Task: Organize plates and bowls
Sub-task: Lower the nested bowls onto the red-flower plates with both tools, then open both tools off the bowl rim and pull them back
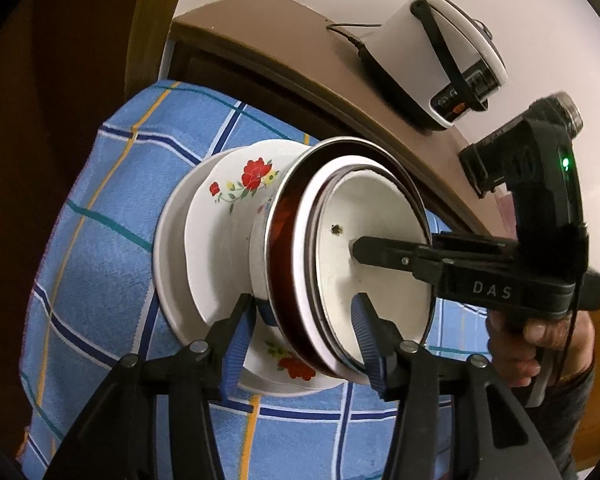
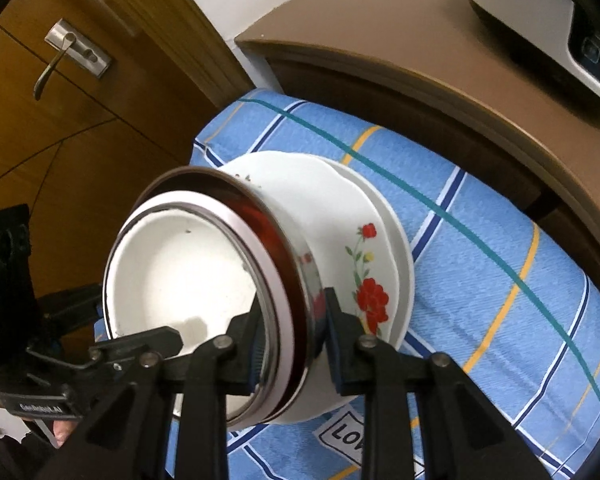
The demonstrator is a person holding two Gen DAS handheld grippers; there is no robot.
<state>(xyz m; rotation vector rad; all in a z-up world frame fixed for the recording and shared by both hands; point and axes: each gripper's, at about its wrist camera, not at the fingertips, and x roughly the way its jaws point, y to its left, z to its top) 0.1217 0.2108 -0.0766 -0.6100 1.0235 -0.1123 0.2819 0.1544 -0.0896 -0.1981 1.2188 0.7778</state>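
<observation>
A stack of dishes sits on a blue checked cloth (image 1: 100, 208): white plates with red flowers (image 1: 220, 216) at the bottom, then nested bowls (image 1: 372, 248), a white inner bowl inside a steel-rimmed red-lined bowl (image 2: 284, 256). My left gripper (image 1: 304, 320) straddles the near rim of the nested bowls, jaws apart, one finger outside and one inside. My right gripper (image 2: 292, 320) straddles the opposite rim of the bowls, pads close against the wall; it also shows in the left wrist view (image 1: 380, 252), finger reaching into the white bowl.
A brown cabinet top (image 2: 460, 64) stands behind the cloth with a white rice cooker (image 1: 448, 56) on it. A wooden door with a metal handle (image 2: 60, 60) is at the left. The cloth has a printed label (image 2: 344, 436) near its front.
</observation>
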